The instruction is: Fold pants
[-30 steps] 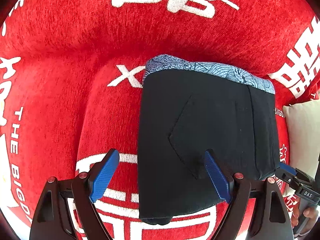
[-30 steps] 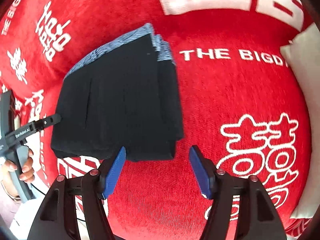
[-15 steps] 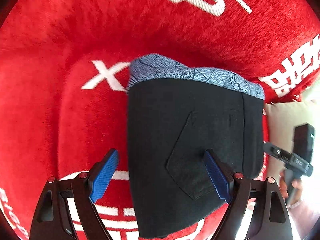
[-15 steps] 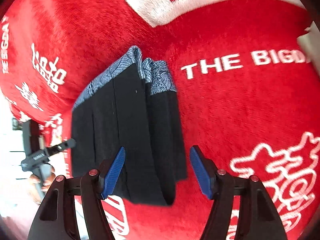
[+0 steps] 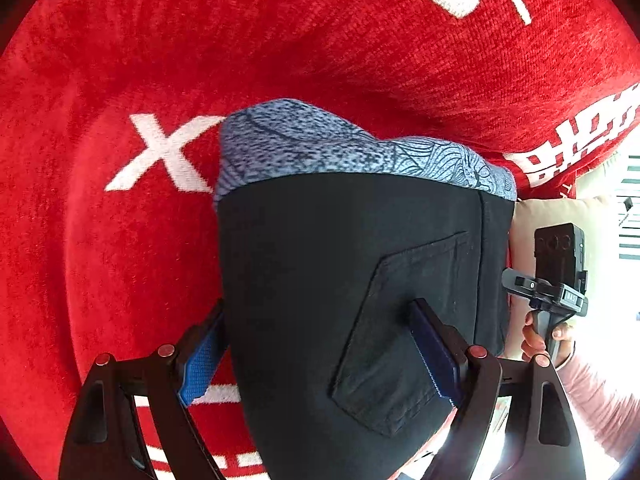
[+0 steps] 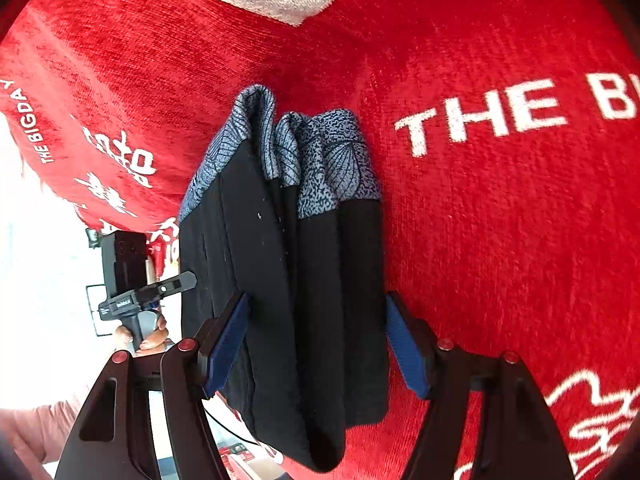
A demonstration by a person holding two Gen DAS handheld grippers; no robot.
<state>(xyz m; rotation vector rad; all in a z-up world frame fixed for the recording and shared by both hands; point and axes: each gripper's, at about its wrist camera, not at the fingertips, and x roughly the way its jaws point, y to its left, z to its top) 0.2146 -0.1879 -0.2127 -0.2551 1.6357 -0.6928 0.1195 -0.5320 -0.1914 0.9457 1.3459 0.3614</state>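
Note:
Folded black pants (image 5: 340, 264) with a blue patterned waistband (image 5: 320, 152) lie on a red blanket (image 5: 120, 260) with white lettering. My left gripper (image 5: 318, 320) is open over the pants' near left part. Its left finger (image 5: 200, 364) is at the pants' left edge and its right finger (image 5: 436, 356) is over the back pocket. From the other side the pants (image 6: 320, 280) show as a stack of layers. My right gripper (image 6: 316, 300) is open and straddles that stack, its right finger (image 6: 406, 352) just outside the edge.
A cream cushion (image 5: 536, 220) lies beside the pants at the blanket's edge. A hand (image 5: 536, 336) in a pink sleeve holds the right gripper's handle (image 5: 560, 292). The left gripper's handle (image 6: 132, 292) shows beyond the pants. Bright light washes out that side.
Both grippers have come down and closer to the pants and tilted more steeply. The pants, earlier ahead of the right gripper's fingers, now lie between them. The jaws stay wide.

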